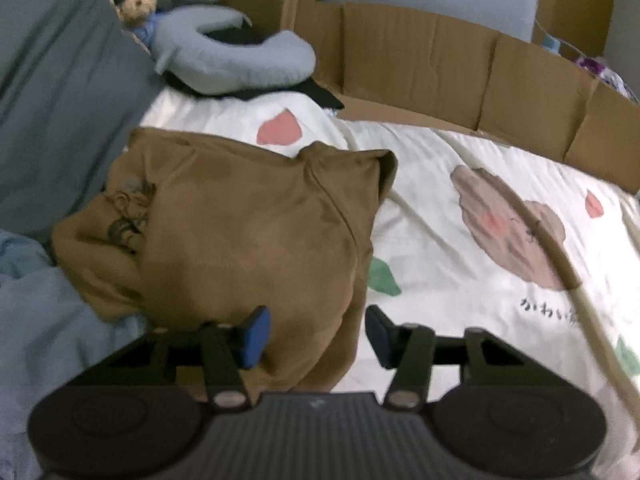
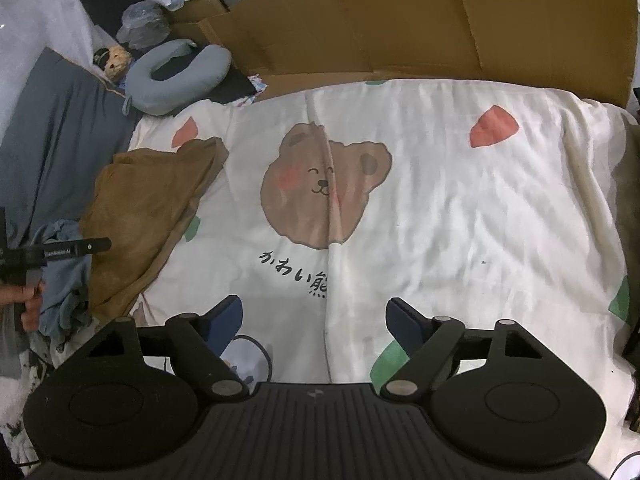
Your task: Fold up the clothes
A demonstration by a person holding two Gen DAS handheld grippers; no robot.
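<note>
Dim, flat indoor light, soft shadows, no glare. Left wrist view motion-blurred throughout; right wrist view sharper. Fisheye bends the brown cardboard wall [image 2: 420, 20]; corners vignette black.

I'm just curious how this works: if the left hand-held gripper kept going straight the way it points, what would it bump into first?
Most likely the brown garment: the left hand-held gripper is open, with the cloth's near edge between its fingers.

Matt brown cloth garment [image 1: 240, 220]
</note>
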